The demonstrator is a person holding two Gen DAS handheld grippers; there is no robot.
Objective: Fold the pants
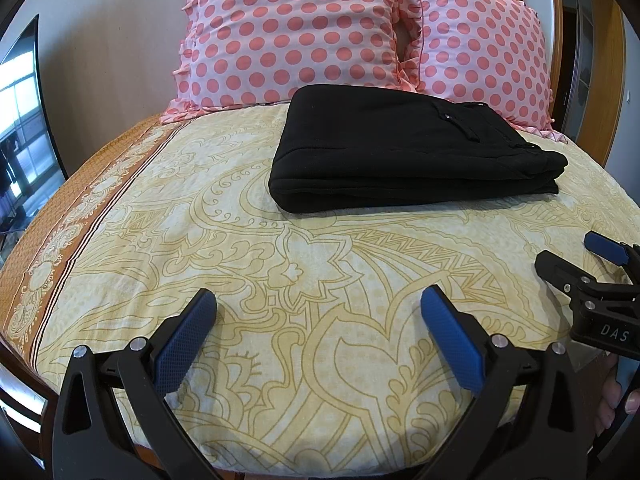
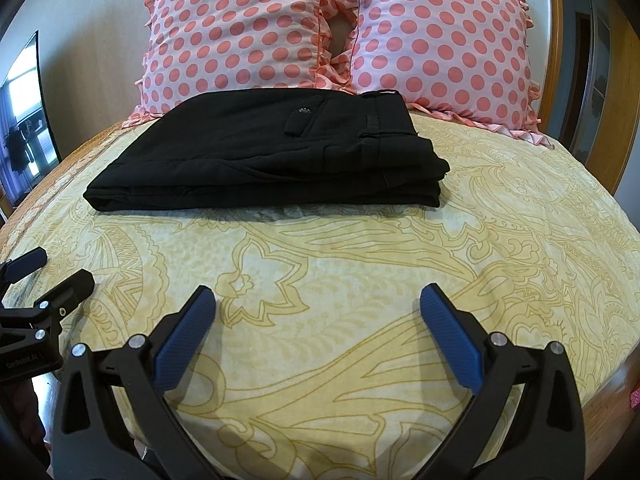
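Grippers hover over a patterned bedsheet [image 1: 280, 264]: left gripper [image 1: 318, 320] and right gripper [image 2: 318, 320] both spread wide, holding nothing. Folded black pants [image 2: 264, 152] lie well apart, before polka-dot pillows [image 2: 248, 28].

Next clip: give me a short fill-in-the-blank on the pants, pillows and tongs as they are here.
1. The black pants lie ____ in a stack on the bedspread.
2. Behind them lean ____ polka-dot pillows.
3. The left tongs and right tongs are both ____.

Missing words: folded; two; open
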